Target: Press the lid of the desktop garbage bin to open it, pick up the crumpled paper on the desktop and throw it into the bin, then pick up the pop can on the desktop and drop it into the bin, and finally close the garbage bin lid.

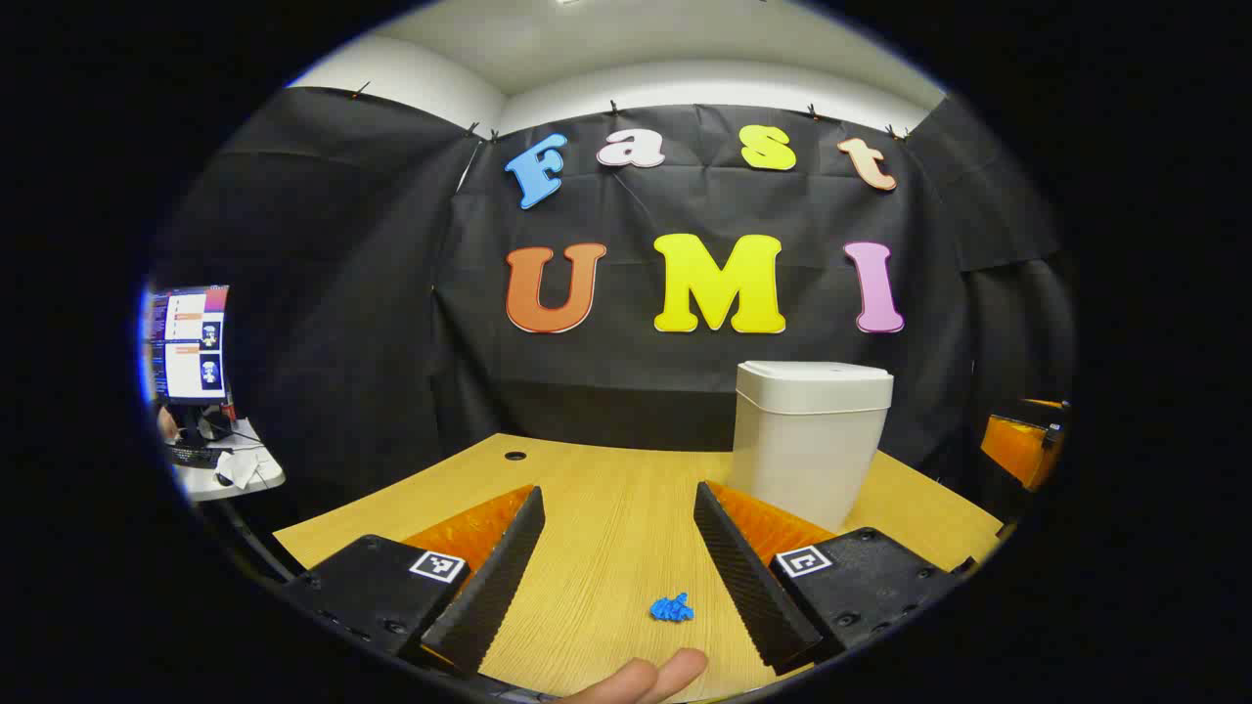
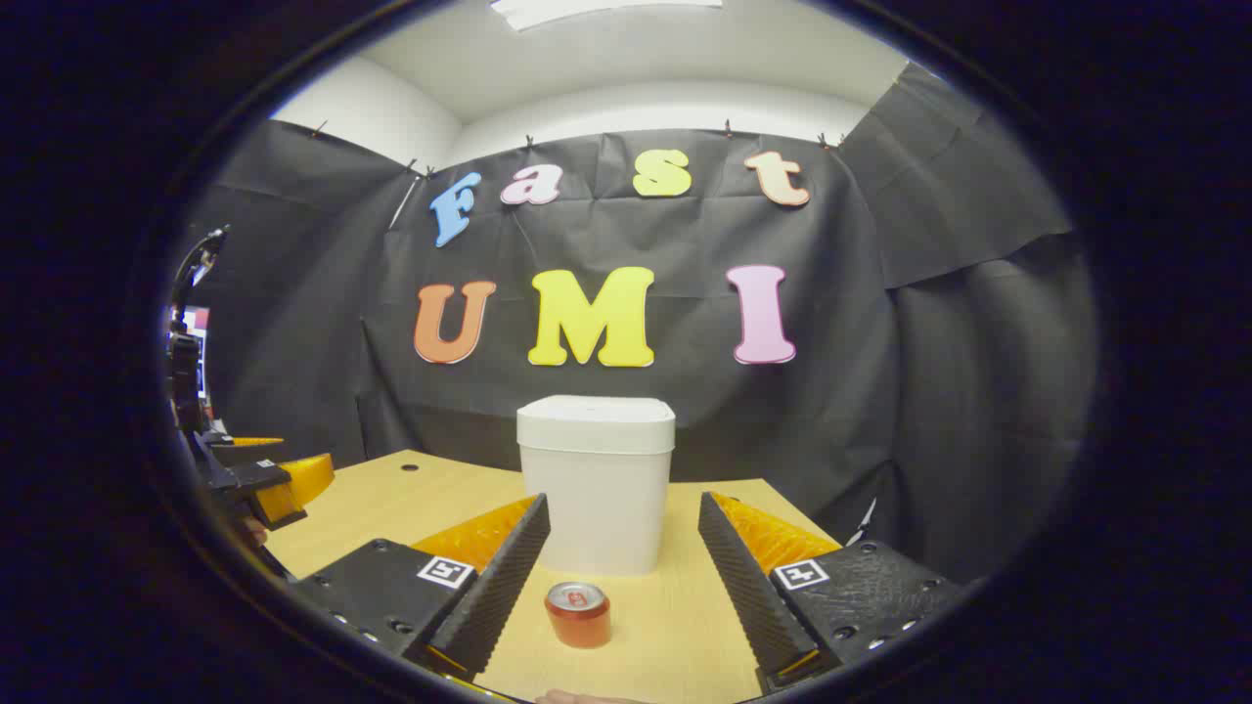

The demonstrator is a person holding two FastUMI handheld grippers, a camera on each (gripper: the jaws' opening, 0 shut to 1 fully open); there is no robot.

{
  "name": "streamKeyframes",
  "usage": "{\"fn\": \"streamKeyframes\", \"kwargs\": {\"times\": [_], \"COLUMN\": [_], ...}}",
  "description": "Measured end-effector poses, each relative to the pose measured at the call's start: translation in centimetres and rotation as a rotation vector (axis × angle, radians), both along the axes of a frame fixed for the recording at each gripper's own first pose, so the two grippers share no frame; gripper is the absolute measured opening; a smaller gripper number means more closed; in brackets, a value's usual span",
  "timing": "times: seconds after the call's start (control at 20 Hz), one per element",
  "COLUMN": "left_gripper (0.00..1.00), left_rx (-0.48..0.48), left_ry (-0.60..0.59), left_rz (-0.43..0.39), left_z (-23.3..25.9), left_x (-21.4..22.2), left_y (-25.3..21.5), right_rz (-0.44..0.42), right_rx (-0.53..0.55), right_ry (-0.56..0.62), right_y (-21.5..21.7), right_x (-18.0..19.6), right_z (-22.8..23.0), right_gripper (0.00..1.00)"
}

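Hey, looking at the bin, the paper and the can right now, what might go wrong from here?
1. The bin has its lid shut, so anything dropped now would likely bounce off.
2. The crumpled paper is tiny and low on the table; the open left tongs may scrape wood or miss it.
3. The upright pop can could tip if the right tongs clip it.
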State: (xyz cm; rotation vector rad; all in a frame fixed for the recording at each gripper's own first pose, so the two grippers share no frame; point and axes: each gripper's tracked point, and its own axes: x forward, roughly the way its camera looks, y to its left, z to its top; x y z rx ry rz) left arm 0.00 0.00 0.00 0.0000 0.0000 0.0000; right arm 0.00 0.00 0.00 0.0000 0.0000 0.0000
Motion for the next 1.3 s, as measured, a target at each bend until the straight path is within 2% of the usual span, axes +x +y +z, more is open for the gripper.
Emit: {"fn": "streamKeyframes", "kwargs": {"times": [0.5, 0.55, 0.6, 1.3], "left_gripper": [0.99, 0.99, 0.99, 0.99], "left_rx": [0.011, 0.008, 0.001, 0.006], "left_ry": [-0.038, -0.040, -0.041, -0.043], "left_rz": [-0.004, -0.002, 0.006, -0.003], "left_z": [0.9, 1.0, 1.0, 1.0], "left_x": [-0.8, -0.9, -0.9, -1.0], "left_y": [-0.7, -0.7, -0.4, -0.6], "right_rz": [0.029, 0.022, 0.025, 0.070], "right_rx": [-0.003, -0.008, -0.011, -0.058], "right_ry": [0.030, 0.023, 0.020, 0.055], "right_y": [-0.4, -0.7, -0.6, 0.8], "right_x": [-1.4, -1.4, -1.4, -0.5], "right_z": [-1.2, -1.1, -1.2, -1.9], "right_gripper": [0.95, 0.98, 0.95, 0.95]}}
